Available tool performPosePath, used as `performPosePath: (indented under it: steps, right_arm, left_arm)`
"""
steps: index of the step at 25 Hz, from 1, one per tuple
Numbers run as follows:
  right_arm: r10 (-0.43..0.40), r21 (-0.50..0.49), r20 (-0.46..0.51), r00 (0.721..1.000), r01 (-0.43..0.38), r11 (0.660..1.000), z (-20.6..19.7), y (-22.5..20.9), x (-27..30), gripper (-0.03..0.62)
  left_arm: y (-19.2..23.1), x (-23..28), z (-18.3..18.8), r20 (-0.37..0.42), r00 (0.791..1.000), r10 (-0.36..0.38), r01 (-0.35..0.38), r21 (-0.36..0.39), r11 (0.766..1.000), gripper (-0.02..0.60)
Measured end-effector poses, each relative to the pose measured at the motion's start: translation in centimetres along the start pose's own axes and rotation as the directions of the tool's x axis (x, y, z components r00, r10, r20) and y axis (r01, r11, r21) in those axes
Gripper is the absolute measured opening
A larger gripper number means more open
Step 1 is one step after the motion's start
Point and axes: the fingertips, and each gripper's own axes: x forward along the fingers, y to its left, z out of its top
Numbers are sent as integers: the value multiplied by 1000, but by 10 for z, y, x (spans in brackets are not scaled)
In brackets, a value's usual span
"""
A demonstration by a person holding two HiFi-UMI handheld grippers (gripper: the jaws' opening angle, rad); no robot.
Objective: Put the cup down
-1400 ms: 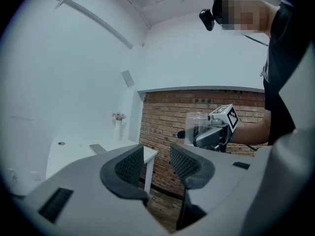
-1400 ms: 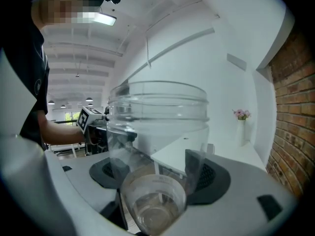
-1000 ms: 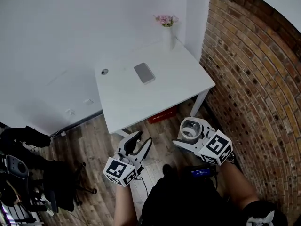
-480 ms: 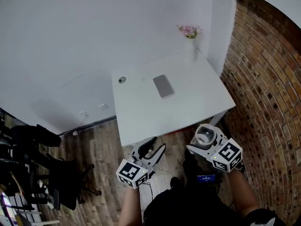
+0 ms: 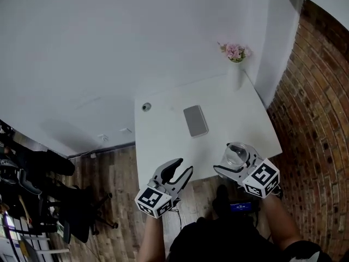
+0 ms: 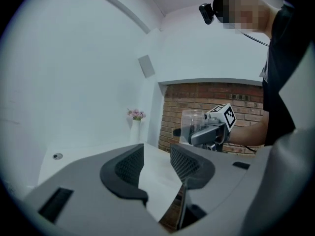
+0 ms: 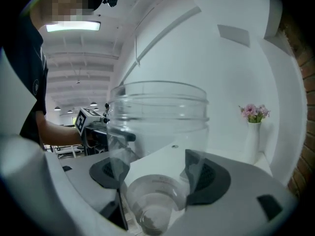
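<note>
- Head view: cup [image 5: 236,153], clear, thin-walled, empty, upright, mouth up. Carried in the right hand-held gripper [image 5: 233,159] about over the near edge of the bench [image 5: 163,141], towards its right corner; not yet set down.
- Right gripper view: jaws part-way apart, pads pressed on the cup's lower wall from either side; broad rim well above the pads.
- Handling, judged: light, likely plastic; smooth and slippery; wall apt to flex or crack under a hard squeeze. Top-heavy in a low grip, so prone to tip if knocked. Best hold low on the wall, as now, with the base free to meet the bench flat.
- Left hand-held gripper [image 5: 183,166]: jaws wide, nothing between them; at the bench's near edge, well apart from the cup.
- On the bench: phone [image 5: 196,120] near the middle; vase [image 5: 235,75] with pink flowers at the far right corner; small round fitting [image 5: 145,107] at the far left.
- Open room: bare white surface between phone and near edge, ample for the cup. Right edge close to a brick wall [image 5: 319,102]. Drop to a wooden floor [image 5: 117,168] off the near edge, so placement well inboard advised.
</note>
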Motion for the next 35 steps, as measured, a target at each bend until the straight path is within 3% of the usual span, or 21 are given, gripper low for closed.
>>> performPosePath:
  steps: [9, 17, 35]
  right_arm:
    - [89, 12, -16, 996, -88, 996, 3, -54, 23, 353]
    - [140, 53, -36, 989, -138, 989, -8, -57, 45, 353]
    - [108, 11, -27, 994, -108, 994, 24, -49, 100, 353]
  left_arm:
    - [22, 45, 10, -25, 997, 66, -67, -16, 998, 173]
    - [32, 54, -9, -53, 995, 81, -85, -74, 994, 173]
    - [75, 49, 8, -15, 1000, -15, 14, -63, 998, 175]
